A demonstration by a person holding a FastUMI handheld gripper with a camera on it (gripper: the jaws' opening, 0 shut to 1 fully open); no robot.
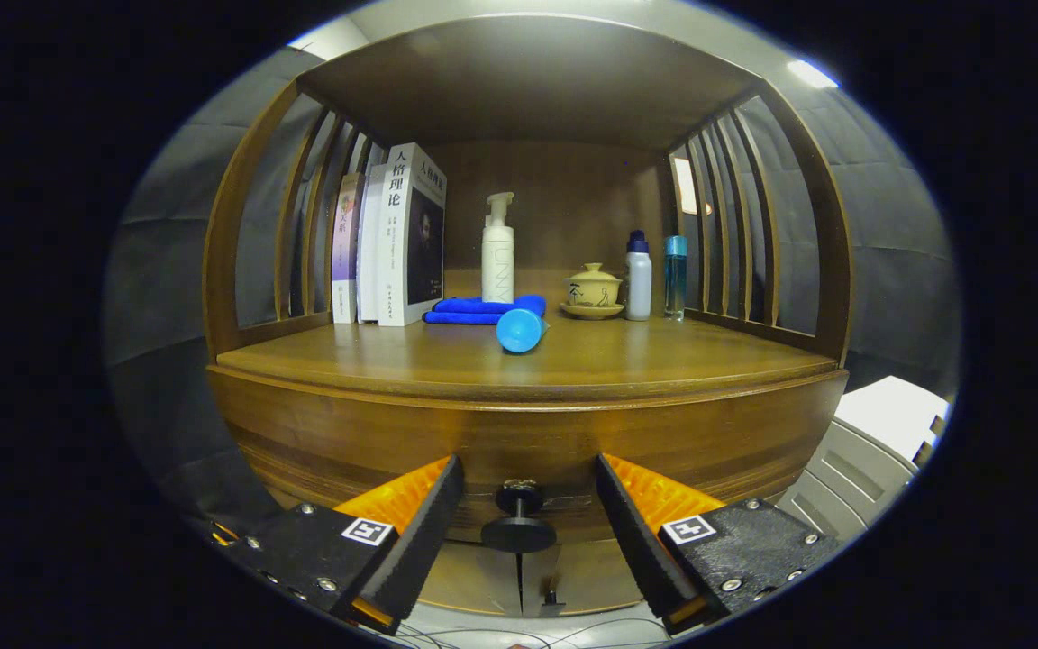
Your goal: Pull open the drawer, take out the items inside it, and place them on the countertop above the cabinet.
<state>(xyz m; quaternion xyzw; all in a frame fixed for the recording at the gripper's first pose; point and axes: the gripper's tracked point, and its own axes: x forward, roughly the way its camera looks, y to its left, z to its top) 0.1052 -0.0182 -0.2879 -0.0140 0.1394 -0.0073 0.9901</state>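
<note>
Gripper view, fingers: the gripper (528, 527) is spread wide, its fingers (415, 532) apart and pressing on nothing; they stand on the two sides of the drawer knob, I think to line up for a pinch on it.
Gripper view, knob: the dark round knob (519, 521) sits between the fingers, low on the drawer front (519, 433); it is not touched by either finger.
Gripper view, drawer: the drawer looks closed, flush under the table edge; its inside items are hidden, so I cannot say what they are.
Gripper view, table: the wooden table (663, 356) above the cabinet already carries books (393, 239) standing at one side, a white pump bottle (497, 252), a folded blue cloth (469, 311), a blue cylinder (521, 329) lying on its side, a lidded teacup (593, 290) and two small bottles (654, 275); the front strip is bare, good for putting the items.
Step, my judgement: the pull is not yet begun; closing on the knob comes first.
</note>
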